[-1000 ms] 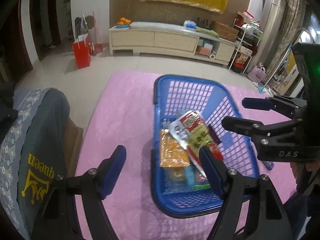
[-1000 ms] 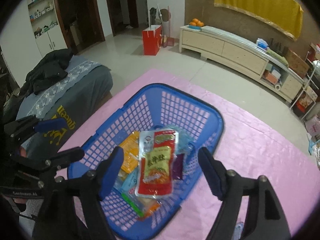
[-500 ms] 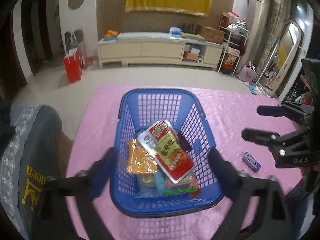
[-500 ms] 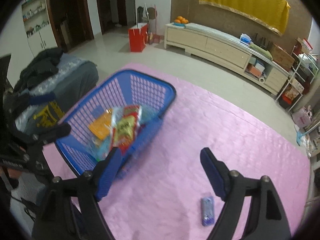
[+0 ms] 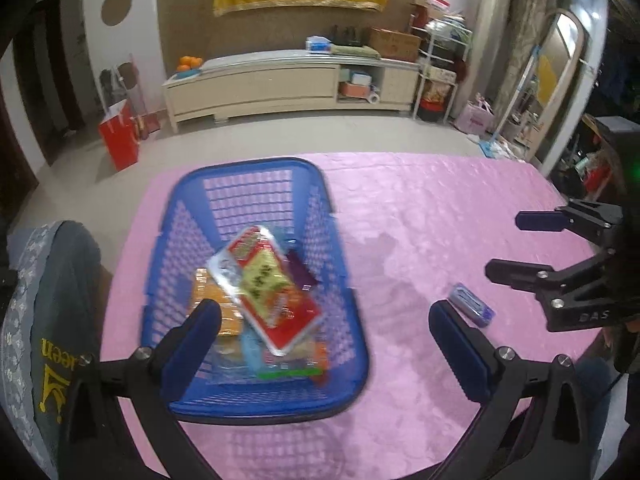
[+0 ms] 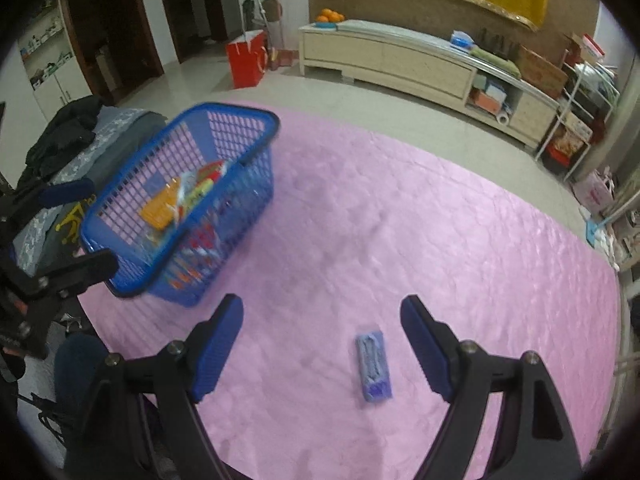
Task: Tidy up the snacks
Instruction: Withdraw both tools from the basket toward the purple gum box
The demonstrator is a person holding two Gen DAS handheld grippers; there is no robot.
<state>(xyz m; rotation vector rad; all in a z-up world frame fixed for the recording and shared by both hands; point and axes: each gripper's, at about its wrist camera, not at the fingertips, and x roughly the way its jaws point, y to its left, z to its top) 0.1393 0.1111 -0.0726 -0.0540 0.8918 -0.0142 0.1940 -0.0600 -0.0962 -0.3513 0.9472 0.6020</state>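
Snacks [image 5: 264, 280] released into basket [image 5: 256, 400] — left hand-held gripper [image 5: 324, 330] just spread wide, empty.

Inventory by count. One blue basket [image 5: 256, 400] on one pink-covered bench [image 5: 440, 208]. Inside the basket: one large red-and-yellow snack packet [image 5: 266, 284] on top, one orange packet [image 5: 212, 300], one dark purple packet [image 5: 300, 272]; further packets beneath cannot be counted. One small blue-purple packet [image 6: 374, 366] outside the basket. Two grippers: left gripper [image 5: 324, 328], right gripper [image 6: 322, 340].

A red paper bag [image 5: 120, 142] stands near the cream sideboard [image 5: 280, 84] bearing oranges [image 5: 189, 63].
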